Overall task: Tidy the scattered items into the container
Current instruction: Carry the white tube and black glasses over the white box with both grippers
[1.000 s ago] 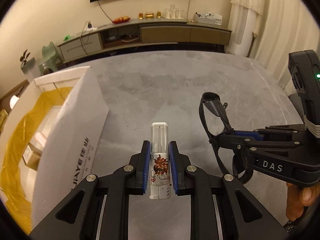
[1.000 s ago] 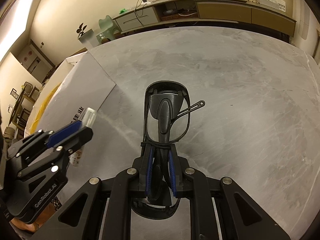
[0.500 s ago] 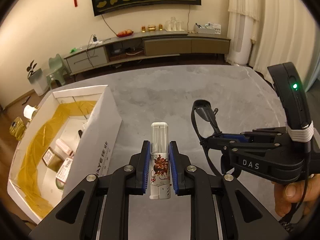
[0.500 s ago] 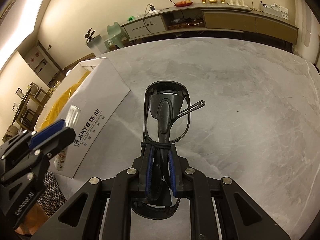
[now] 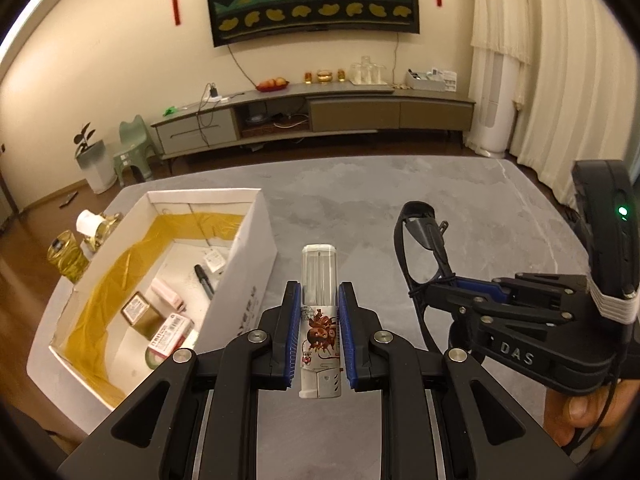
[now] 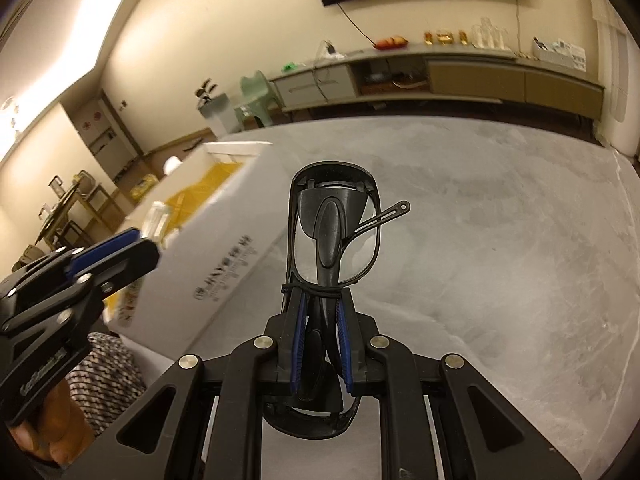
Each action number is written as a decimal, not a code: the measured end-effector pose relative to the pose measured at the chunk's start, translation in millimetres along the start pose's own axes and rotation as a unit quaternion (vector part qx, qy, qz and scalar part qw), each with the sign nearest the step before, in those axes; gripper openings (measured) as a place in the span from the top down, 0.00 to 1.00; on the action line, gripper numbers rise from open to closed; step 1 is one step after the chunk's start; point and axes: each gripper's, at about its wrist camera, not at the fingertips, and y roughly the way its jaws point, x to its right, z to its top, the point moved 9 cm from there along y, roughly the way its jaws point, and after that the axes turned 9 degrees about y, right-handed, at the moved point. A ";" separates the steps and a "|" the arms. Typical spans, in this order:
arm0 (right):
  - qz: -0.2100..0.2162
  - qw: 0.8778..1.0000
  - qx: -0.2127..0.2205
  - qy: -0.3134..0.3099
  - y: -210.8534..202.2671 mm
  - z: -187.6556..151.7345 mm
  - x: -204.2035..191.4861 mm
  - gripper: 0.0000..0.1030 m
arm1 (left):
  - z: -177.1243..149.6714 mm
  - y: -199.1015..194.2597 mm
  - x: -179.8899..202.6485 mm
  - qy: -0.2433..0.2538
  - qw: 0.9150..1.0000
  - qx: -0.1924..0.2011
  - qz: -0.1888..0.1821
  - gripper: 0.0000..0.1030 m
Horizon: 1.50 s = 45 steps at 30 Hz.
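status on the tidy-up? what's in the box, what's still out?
Done: the white box already holds a marker and several small packets. In hand: left gripper is shut on a small bottle; right gripper is shut on black glasses. Left: both go into the box. The grey table shows nothing else loose.

We lift both tools higher above the desk (image 5: pixel 460 208), and the box (image 5: pixel 256 256) interior now opens into view.

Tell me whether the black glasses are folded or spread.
Folded. The black glasses are clamped in the right tool, temples crossed behind the lenses and bound with a thin black band.
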 end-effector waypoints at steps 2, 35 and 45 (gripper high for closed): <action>0.011 1.000 0.003 -0.003 -3.0 -2.2 -13.3 0.84 | -2.0 -5.2 -10.7 -0.013 1.000 0.001 -0.002 0.81; 0.044 0.992 -0.036 -0.110 68.1 23.7 -223.0 0.84 | -51.3 7.9 -221.1 -0.210 0.977 -0.007 -0.027 0.81; -0.009 0.993 -0.068 -0.093 132.0 47.4 -216.3 0.84 | -29.7 60.2 -235.8 -0.215 0.974 -0.029 -0.062 0.81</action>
